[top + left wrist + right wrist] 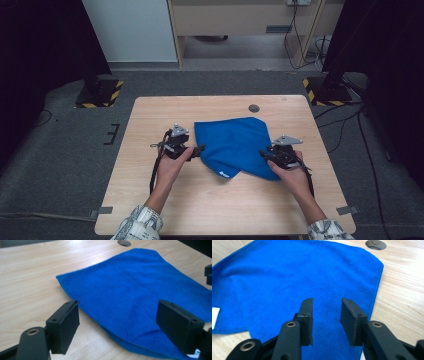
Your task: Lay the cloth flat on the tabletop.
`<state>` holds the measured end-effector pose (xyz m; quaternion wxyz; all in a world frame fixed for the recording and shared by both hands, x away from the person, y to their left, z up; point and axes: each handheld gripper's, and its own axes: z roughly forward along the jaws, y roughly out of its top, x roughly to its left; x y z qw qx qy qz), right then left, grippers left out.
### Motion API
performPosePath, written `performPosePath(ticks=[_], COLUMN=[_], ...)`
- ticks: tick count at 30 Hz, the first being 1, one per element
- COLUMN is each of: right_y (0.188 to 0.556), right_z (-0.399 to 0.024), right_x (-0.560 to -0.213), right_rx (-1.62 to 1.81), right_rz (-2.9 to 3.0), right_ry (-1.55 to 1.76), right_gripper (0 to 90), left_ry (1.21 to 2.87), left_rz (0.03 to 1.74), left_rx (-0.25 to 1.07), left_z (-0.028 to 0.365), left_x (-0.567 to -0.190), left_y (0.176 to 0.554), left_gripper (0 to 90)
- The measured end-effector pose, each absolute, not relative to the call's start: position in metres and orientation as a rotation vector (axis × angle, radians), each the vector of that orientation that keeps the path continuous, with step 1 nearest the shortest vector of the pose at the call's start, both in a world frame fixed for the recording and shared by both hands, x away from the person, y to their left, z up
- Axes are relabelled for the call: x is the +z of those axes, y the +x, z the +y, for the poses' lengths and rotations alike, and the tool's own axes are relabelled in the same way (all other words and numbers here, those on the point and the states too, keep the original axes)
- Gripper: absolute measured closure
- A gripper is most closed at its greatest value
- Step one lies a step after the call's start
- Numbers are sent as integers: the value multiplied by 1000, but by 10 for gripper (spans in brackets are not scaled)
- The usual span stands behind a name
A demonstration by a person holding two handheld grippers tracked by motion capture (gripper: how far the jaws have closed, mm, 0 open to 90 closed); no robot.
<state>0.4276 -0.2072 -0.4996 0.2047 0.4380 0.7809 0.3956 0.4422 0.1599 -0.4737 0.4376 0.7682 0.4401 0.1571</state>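
Folded blue microfibre cloth (235, 145) mid-desk, long axis slanting toward far-left corner, my left gripper (117, 325) wide, right gripper (325, 320) narrower, both empty, white label (224, 174) half hidden.

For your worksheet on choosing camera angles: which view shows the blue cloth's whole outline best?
The high view: the blue cloth lies complete on the table, every edge visible. The left gripper view shows its near folded edge close up; the right gripper view shows its texture, cropped.

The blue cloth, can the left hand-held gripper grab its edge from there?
Probably yes. The left hand-held gripper has its jaws wide open right at the near edge of the blue cloth, and nothing lies between them on the table.
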Motion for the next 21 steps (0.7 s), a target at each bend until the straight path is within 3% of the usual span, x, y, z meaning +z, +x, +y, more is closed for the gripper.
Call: performPosePath(ticks=[9, 21], right_y=[406, 371], right_z=[-216, -221], right_x=[-496, -496], right_rx=[1152, 1135], right_rz=[2175, 2190], right_ry=[1218, 1169], right_gripper=[697, 697], left_ry=[1908, 1911], left_rz=[1073, 1069], left_rx=[366, 339], left_z=[160, 157], left_x=[-475, -485], left_y=[425, 394], left_gripper=[152, 226])
